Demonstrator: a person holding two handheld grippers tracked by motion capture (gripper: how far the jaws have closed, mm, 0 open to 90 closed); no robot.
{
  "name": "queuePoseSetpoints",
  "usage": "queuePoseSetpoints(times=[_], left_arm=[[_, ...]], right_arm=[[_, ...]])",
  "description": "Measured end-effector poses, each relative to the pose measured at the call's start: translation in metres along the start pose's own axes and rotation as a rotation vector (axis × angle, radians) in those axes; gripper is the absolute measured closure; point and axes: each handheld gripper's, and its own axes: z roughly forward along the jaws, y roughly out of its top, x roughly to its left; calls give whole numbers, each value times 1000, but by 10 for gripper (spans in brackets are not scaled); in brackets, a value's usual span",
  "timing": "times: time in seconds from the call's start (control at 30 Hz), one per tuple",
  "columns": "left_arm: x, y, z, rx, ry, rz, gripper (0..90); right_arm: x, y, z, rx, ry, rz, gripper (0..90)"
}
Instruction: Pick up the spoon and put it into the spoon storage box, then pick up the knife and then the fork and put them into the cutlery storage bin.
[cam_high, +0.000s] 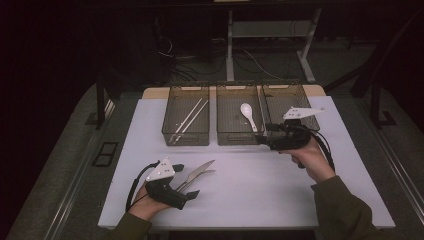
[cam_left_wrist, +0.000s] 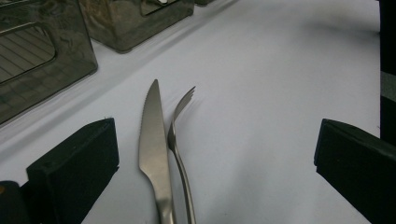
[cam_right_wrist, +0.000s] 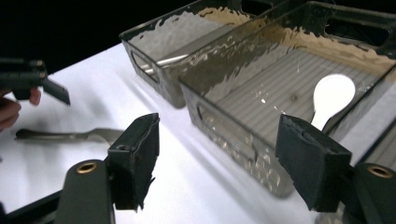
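Sorting cutlery: knife (cam_left_wrist: 153, 140) and fork (cam_left_wrist: 180, 135) lie touching on the worktop (cam_high: 260, 185), lower left in the high view. Left hand-held gripper (cam_left_wrist: 215, 163) wide open, straddling both, holding nothing; I should close on one handle only. Right hand-held gripper (cam_right_wrist: 224, 163) open, empty, by the spoon (cam_high: 248, 115) tray (cam_high: 235, 137). Chopsticks (cam_high: 190, 120) lie in the tray beside it.

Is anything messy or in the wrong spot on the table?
Yes. The knife and fork lie loose on the white table, touching, while the chopsticks and spoon sit in bins. Nothing looks spilled or broken.
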Motion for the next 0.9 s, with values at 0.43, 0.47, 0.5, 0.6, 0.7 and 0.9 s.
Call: queuePoseSetpoints(times=[0.43, 0.47, 0.5, 0.6, 0.7, 0.9], left_arm=[[-2, 0, -1, 6, -5, 14, 0], [-2, 0, -1, 7, -4, 15, 0], [-3, 0, -1, 6, -3, 14, 0], [-3, 1, -2, 2, 3, 14, 0], [-4, 1, -2, 6, 6, 18, 0], [-4, 0, -3, 4, 9, 12, 0]], right_arm=[[12, -53, -25, 19, -72, -10, 251], [12, -57, -27, 14, -74, -7, 250], [12, -60, -30, 13, -73, -3, 250], [12, -70, -35, 18, -79, 3, 227], [13, -78, -38, 25, -90, -1, 214], [16, -92, -47, 25, -86, 9, 208]])
